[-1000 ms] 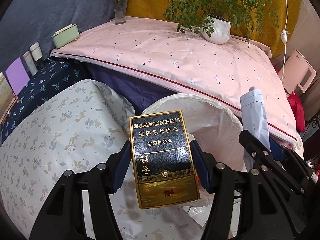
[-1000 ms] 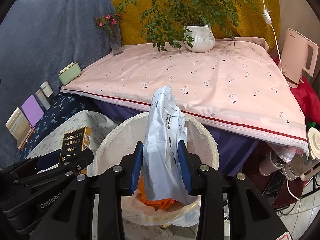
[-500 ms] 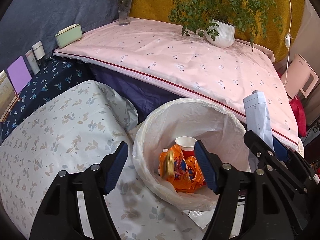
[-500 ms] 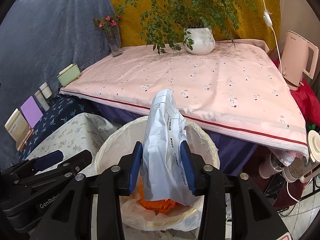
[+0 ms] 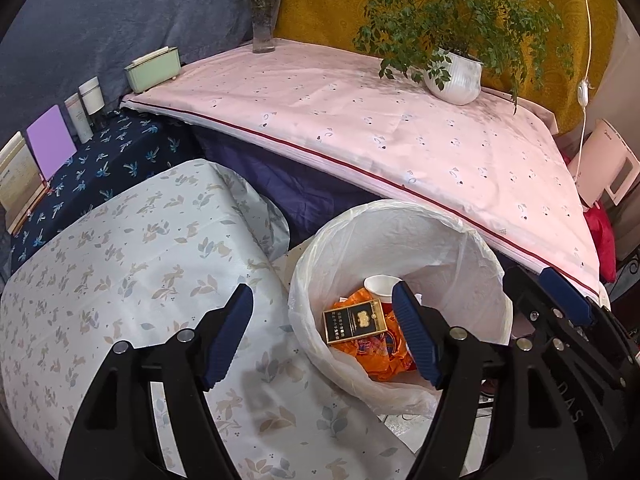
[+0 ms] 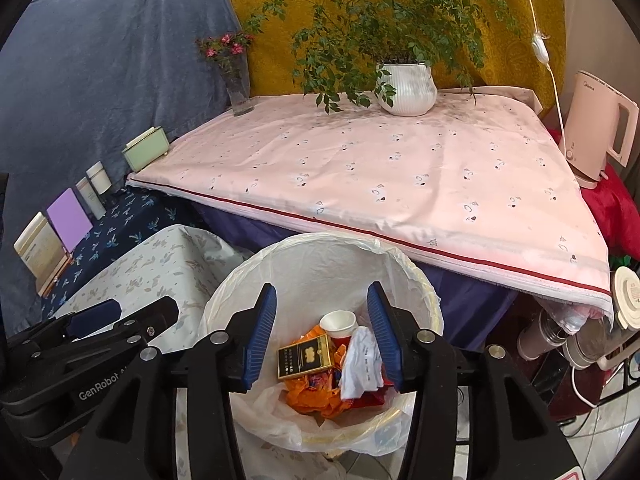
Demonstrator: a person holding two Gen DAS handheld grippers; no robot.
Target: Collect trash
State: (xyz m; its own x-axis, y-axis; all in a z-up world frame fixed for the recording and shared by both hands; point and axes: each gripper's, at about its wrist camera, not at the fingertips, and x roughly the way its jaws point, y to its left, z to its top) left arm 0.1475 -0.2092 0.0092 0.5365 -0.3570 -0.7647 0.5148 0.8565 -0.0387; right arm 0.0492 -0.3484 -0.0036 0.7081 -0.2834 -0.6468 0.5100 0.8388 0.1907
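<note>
Black-and-gold cigarette pack (image 6: pixel 305 356) lies in the lined bin (image 6: pixel 320 256) — both grippers (right (image 6: pixel 322 336), left (image 5: pixel 322 334), "GenRobot") gape empty.

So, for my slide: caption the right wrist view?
Open right gripper above lined bin holding black-gold box and crumpled paper.

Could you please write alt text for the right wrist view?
The right claw hangs open and empty over a lined trash bin holding a black-and-gold cigarette box, crumpled white paper, a paper cup and orange wrappers. Behind stands a pink-covered table with a potted plant.
</note>
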